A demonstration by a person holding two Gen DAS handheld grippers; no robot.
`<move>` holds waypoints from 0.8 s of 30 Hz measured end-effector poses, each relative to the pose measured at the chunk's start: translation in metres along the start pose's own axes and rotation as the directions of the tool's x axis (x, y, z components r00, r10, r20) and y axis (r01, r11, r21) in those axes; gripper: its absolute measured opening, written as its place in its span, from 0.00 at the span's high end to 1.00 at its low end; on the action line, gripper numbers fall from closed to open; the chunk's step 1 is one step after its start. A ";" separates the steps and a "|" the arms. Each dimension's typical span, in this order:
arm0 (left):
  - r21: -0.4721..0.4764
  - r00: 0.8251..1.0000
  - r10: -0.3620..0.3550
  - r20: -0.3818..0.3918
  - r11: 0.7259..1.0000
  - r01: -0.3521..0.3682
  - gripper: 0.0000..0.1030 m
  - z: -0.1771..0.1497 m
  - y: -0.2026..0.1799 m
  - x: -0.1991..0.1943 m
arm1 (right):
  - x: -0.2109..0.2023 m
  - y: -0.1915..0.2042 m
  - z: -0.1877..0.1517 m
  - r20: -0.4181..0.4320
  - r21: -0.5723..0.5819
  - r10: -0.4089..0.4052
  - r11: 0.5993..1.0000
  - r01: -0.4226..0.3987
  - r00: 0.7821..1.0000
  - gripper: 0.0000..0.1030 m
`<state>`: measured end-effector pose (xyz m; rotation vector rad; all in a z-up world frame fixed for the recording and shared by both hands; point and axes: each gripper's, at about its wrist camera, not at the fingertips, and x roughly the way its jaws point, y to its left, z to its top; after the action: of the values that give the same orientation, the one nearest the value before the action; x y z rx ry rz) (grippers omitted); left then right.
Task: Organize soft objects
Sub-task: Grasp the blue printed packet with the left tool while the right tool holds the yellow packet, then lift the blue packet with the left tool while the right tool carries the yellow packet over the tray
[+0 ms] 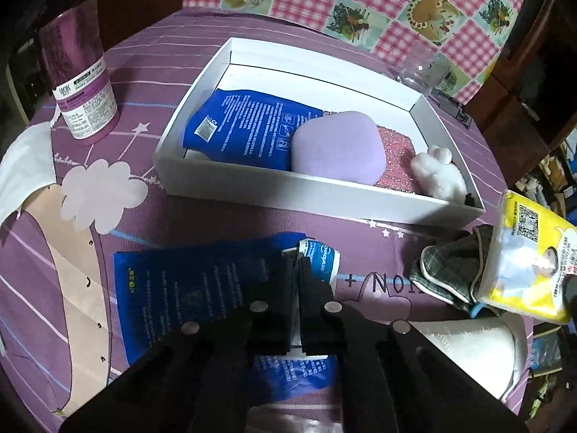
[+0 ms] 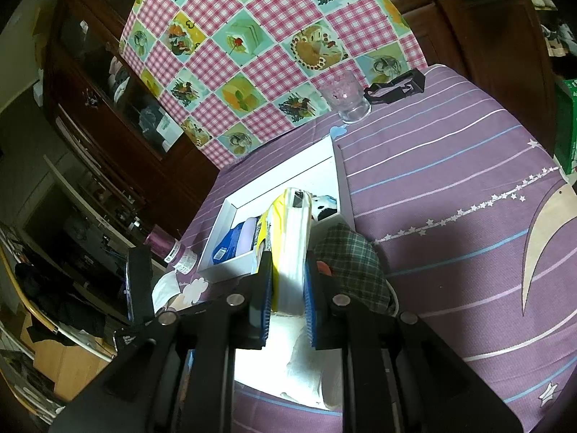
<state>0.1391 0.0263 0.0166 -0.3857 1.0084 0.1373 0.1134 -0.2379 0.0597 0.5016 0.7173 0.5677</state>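
Note:
A white box (image 1: 274, 186) on the purple cloth holds a blue pouch (image 1: 245, 126), a lilac sponge (image 1: 339, 148), a pink scrubber (image 1: 396, 151) and a white fluffy toy (image 1: 440, 173). My left gripper (image 1: 297, 267) is shut on the edge of a second blue pouch (image 1: 187, 288) lying in front of the box. My right gripper (image 2: 286, 281) is shut on a yellow tissue pack (image 2: 292, 238), held above the table near the box (image 2: 252, 195); the pack also shows in the left wrist view (image 1: 526, 256). A green plaid cloth (image 1: 450, 270) lies beside it.
A purple bottle (image 1: 83, 83) stands at the left. A glass (image 2: 348, 97) and a black clip (image 2: 396, 86) sit at the far side. A white cloth item (image 1: 476, 346) lies at the near right, a white sheet (image 1: 25, 166) at the left edge.

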 end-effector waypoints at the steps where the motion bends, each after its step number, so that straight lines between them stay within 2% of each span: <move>1: -0.003 1.000 -0.004 0.000 1.000 0.004 0.99 0.000 0.002 -0.001 | 0.000 -0.001 0.000 0.001 -0.001 -0.001 1.000 0.001 1.000 0.84; 11: -0.048 0.999 -0.042 0.035 0.998 0.044 0.99 -0.003 0.021 -0.014 | 0.000 -0.003 0.001 0.003 -0.004 -0.004 1.000 0.004 1.000 0.84; 24: 0.001 0.980 -0.148 0.134 0.989 0.149 0.99 -0.003 0.017 -0.048 | -0.002 -0.001 0.002 0.004 -0.017 0.007 1.000 -0.007 1.000 0.84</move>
<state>0.1068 0.0436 0.0515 -0.4525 0.8441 0.0321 0.1139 -0.2402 0.0609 0.4894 0.7066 0.5787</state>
